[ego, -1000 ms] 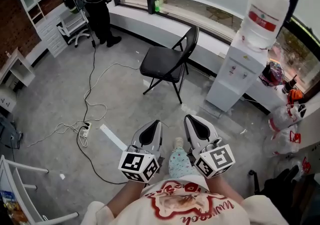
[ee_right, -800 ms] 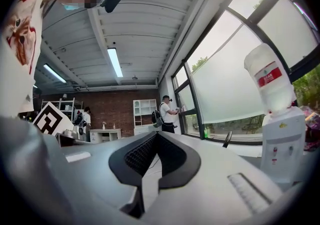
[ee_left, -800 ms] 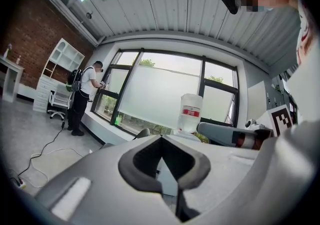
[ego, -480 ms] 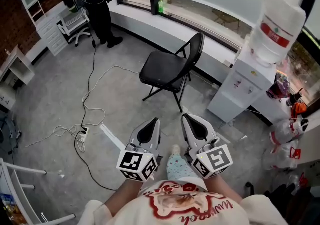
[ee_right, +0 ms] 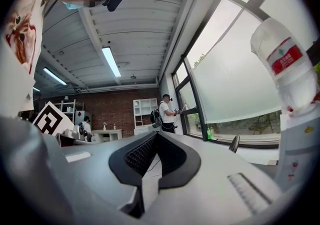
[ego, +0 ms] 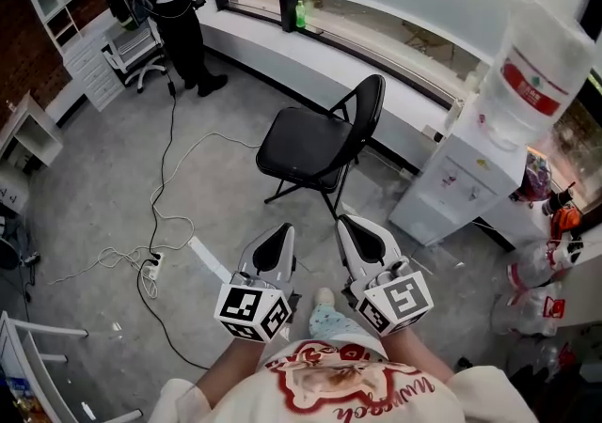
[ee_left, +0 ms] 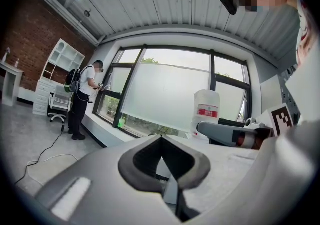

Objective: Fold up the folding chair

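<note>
The black folding chair (ego: pixel 307 148) stands unfolded on the grey floor, with its backrest (ego: pixel 370 107) toward the window ledge. Both grippers are held level, side by side, short of the chair's front legs and apart from it. My left gripper (ego: pixel 283 234) is shut with nothing in it, and its closed jaws (ee_left: pixel 161 139) fill the left gripper view. The right gripper (ego: pixel 351 224) is shut and empty too. In the right gripper view the gripper (ee_right: pixel 156 135) has its jaw tips meeting, and the edge of the chair's backrest (ee_right: pixel 233 144) shows at the right.
A white water dispenser (ego: pixel 458 188) with a large bottle (ego: pixel 538 66) stands right of the chair. Cables (ego: pixel 170 188) and a power strip (ego: pixel 150 267) lie on the floor to the left. A person (ego: pixel 176 9) stands at the far window by an office chair (ego: pixel 134 51). Bags (ego: pixel 536 306) sit at right.
The chair now sits lower and nearer in the head view, with both grippers carried forward toward it. Both stay shut and side by side.
</note>
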